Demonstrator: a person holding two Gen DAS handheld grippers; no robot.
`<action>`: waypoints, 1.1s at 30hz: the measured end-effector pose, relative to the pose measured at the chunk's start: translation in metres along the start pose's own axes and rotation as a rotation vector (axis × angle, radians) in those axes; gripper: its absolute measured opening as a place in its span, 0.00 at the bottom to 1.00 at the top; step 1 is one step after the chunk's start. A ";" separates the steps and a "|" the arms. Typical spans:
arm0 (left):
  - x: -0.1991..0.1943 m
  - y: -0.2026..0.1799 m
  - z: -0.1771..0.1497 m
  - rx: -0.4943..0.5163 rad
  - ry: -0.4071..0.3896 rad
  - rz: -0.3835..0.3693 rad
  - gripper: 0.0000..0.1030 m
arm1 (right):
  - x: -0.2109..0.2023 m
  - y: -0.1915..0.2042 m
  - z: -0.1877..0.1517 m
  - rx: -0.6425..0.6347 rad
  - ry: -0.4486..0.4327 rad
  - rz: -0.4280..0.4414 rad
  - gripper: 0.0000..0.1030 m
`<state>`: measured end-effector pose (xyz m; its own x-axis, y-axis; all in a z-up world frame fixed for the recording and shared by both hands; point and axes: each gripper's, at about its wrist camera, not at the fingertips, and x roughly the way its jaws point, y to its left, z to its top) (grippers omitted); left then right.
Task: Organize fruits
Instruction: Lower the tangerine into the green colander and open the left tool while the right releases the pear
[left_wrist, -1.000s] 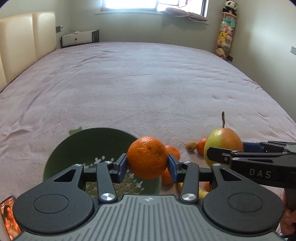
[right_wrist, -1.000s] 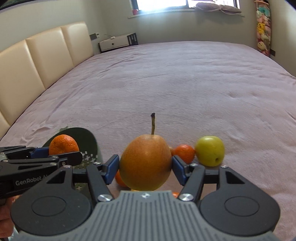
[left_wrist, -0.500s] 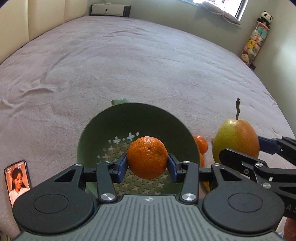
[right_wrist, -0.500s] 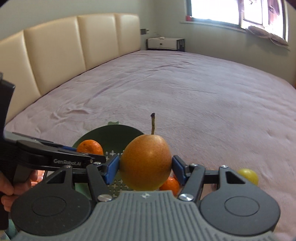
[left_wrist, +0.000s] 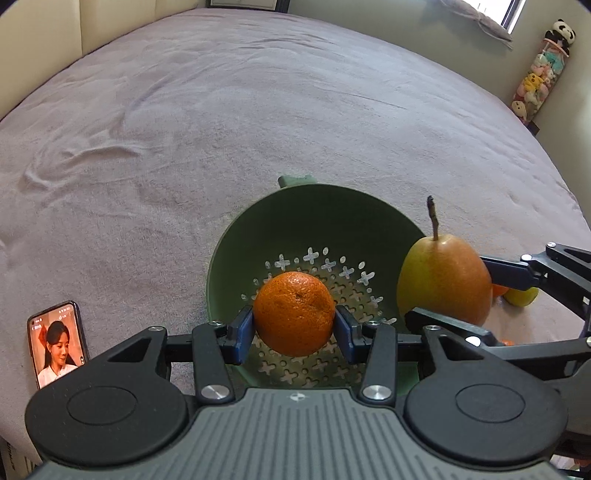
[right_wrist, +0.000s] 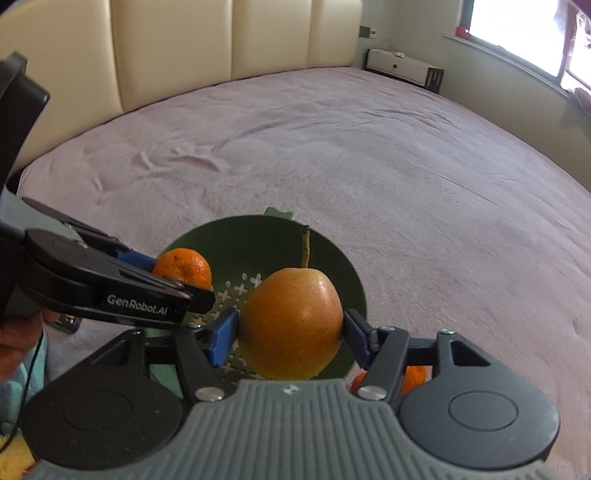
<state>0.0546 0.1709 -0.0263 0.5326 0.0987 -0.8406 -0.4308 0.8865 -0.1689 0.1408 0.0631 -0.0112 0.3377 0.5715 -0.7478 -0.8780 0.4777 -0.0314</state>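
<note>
The left gripper (left_wrist: 294, 328) clamps an orange (left_wrist: 294, 314); the right gripper (right_wrist: 290, 334) clamps a pear (right_wrist: 291, 325). Under both sits the colander (left_wrist: 258, 229).

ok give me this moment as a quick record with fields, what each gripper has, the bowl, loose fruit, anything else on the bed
left gripper: shut on the orange, held above the bowl
right gripper: shut on the pear, stem up, over the bowl
bowl: green colander on the bed, no fruit in it yet
loose fruit: yellow-green fruit and an orange piece on the bed beside the bowl
bed: mauve cover, wrinkled
phone: lying left of the bowl, screen lit
</note>
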 end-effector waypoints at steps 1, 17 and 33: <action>0.003 0.000 0.000 0.003 0.005 0.009 0.50 | 0.004 0.001 0.000 -0.015 0.007 0.002 0.58; 0.035 -0.009 -0.005 0.091 0.072 0.079 0.50 | 0.062 0.016 -0.002 -0.306 0.139 0.023 0.58; 0.052 -0.031 -0.012 0.227 0.095 0.122 0.50 | 0.084 0.013 -0.018 -0.365 0.187 0.045 0.58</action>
<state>0.0864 0.1433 -0.0710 0.4120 0.1773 -0.8938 -0.3077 0.9504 0.0467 0.1512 0.1054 -0.0865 0.2585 0.4390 -0.8605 -0.9645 0.1676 -0.2043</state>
